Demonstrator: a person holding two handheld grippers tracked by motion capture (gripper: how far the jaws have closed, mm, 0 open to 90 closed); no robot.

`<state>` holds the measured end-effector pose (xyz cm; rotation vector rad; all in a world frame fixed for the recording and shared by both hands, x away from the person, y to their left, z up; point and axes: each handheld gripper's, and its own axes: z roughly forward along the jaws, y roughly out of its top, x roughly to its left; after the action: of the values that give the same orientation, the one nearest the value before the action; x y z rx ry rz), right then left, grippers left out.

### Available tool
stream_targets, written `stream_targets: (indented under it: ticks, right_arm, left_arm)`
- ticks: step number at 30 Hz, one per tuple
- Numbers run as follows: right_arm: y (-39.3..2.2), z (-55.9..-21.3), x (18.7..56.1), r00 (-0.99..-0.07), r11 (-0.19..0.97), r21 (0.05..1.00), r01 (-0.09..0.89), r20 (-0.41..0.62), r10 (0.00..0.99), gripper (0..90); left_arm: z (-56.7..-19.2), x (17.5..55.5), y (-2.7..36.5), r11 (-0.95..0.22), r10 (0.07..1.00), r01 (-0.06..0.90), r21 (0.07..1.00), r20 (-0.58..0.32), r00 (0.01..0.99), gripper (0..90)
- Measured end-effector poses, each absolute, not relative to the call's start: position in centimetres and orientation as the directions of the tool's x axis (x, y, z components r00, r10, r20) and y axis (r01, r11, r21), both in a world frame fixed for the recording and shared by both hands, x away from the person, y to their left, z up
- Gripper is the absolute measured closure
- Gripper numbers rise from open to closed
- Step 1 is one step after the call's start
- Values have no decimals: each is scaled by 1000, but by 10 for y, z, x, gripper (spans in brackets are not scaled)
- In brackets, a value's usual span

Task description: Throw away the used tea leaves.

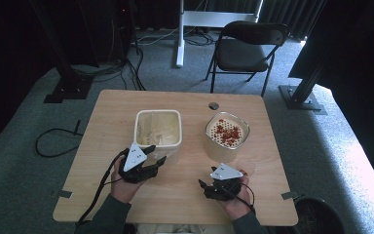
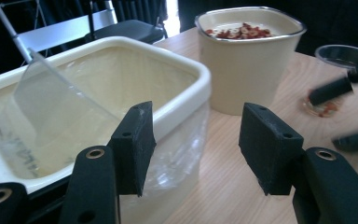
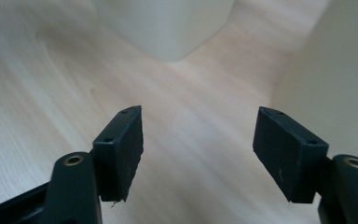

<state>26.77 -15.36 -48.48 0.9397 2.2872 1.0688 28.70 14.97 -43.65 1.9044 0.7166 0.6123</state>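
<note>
Hovering at the near edge, both grippers empty — no grasp begun.
Left gripper (image 1: pixel 157 155), jaws wide, sits at the near-right corner of the square tub (image 1: pixel 158 127); right gripper (image 1: pixel 203 187), jaws wide, holds nothing near the round tub (image 1: pixel 227 136) of red bits. Next move likely closing on a rim. Wooden table (image 1: pixel 126 105), grey carpet, folding chair (image 1: pixel 246 47) beyond.
</note>
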Motion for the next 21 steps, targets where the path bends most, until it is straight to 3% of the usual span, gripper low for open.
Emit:
stream_targets:
  ticks: [13, 21]
  right_arm:
    - [-187, -448, 266, -575, 394, 854, 341, -142, 806, 228]
    - [-216, -440, 263, -504, 357, 865, 352, -146, 851, 225]
  left_arm:
    - [-458, 285, 149, -358, 694, 221, 907, 100, 713, 456]
    - [-473, 287, 149, -387, 694, 254, 886, 99, 713, 457]
